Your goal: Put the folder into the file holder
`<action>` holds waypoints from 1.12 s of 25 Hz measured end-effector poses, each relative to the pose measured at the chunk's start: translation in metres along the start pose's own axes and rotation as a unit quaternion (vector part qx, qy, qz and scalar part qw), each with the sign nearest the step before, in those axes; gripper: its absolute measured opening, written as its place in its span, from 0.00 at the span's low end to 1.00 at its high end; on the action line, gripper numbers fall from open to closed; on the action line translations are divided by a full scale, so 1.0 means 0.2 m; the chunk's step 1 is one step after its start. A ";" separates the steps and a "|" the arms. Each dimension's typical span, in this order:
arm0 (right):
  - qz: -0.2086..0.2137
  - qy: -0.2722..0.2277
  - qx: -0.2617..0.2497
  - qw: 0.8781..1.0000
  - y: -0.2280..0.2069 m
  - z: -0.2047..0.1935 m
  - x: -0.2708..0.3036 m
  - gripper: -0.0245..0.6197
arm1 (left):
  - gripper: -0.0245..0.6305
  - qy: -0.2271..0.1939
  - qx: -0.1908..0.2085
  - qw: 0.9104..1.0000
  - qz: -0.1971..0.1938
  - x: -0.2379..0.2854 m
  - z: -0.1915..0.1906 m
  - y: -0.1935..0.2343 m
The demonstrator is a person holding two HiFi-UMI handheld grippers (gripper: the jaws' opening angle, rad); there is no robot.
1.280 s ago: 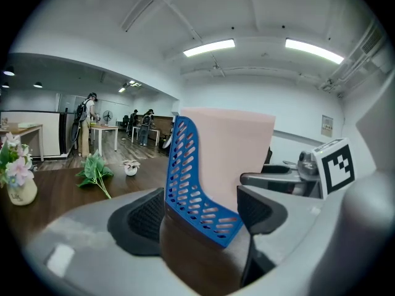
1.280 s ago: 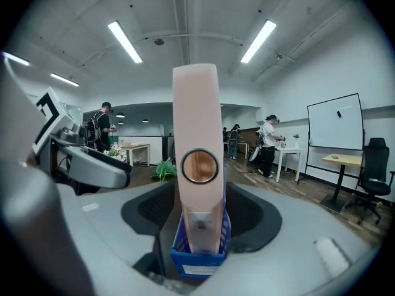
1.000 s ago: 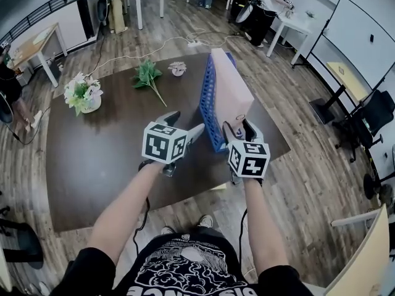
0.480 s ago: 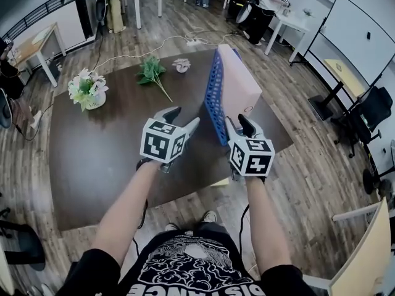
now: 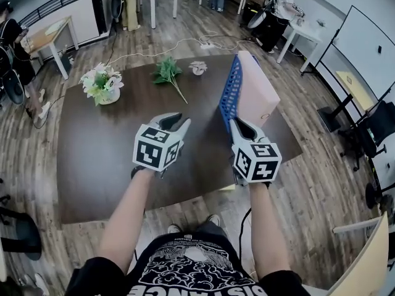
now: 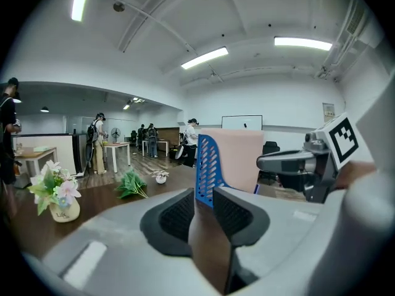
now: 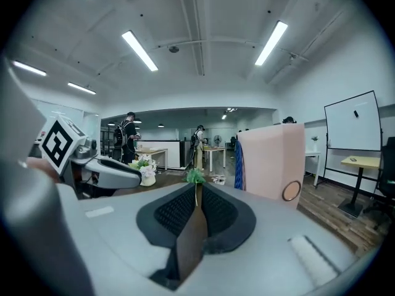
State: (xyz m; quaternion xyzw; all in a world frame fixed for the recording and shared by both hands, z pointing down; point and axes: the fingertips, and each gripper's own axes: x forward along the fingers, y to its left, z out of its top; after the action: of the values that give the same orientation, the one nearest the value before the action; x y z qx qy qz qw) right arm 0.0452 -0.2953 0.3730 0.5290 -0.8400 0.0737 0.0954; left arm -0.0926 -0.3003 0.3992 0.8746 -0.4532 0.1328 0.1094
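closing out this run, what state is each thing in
pink folder: upright inside the file holder
file holder: upright, folder in it
left gripper: jaws just been closing, narrow gap left, empty
right gripper: jaws just been closing, now together, empty
flower vase: upright

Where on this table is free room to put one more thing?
Bare: the dark wooden table's near-left part, before the white flower pot. Crowded: the far edge with the green leafy sprig; the right side with the blue mesh file holder.
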 end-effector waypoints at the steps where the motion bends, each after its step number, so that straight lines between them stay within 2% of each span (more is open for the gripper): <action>1: 0.005 -0.001 0.001 1.000 0.02 0.00 0.01 0.08 | 0.20 -0.001 -0.002 1.000 0.006 -0.02 0.00 0.02; 4: 0.017 -0.002 -0.005 1.000 0.06 0.01 0.03 0.04 | 0.15 -0.008 -0.008 1.000 0.020 -0.08 -0.01 0.09; 8: 0.029 -0.009 0.001 1.000 0.10 0.03 0.05 0.04 | 0.05 -0.019 -0.021 0.999 0.034 -0.15 0.00 0.17; 28: 0.028 -0.016 0.002 0.999 0.11 0.04 0.00 0.04 | 0.04 -0.020 -0.016 0.999 0.029 -0.19 0.02 0.16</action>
State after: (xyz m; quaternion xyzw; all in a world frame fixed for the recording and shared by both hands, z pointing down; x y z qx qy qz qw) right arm 0.0237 -0.2884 0.3640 0.5065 -0.8559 0.0695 0.0786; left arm -0.1398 -0.2900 0.3858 0.8616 -0.4827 0.1114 0.1108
